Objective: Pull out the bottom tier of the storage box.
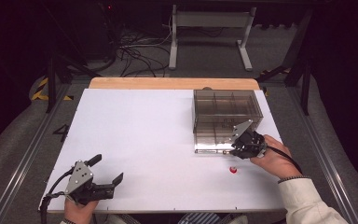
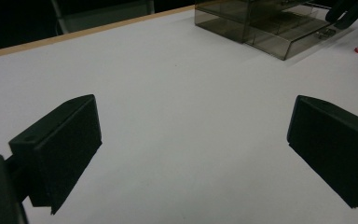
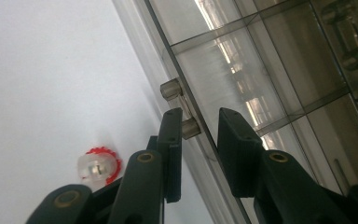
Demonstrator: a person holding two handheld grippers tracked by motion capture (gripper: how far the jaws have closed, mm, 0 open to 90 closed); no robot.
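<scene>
So the right gripper (image 3: 198, 123) sits at the drawer handle (image 3: 181, 108) of the smoky box (image 1: 226, 119), jaws straddling the drawer's front panel, a small gap left. Looks like the drawer's half out; next it pinches and slides. Left gripper (image 1: 107, 170) idles, jaws spread

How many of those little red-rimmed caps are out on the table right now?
1. The red-rimmed cap sits on the white table, just in front of the clear drawer box and near the right gripper. Others could be hidden inside the box's smoky compartments.
</scene>
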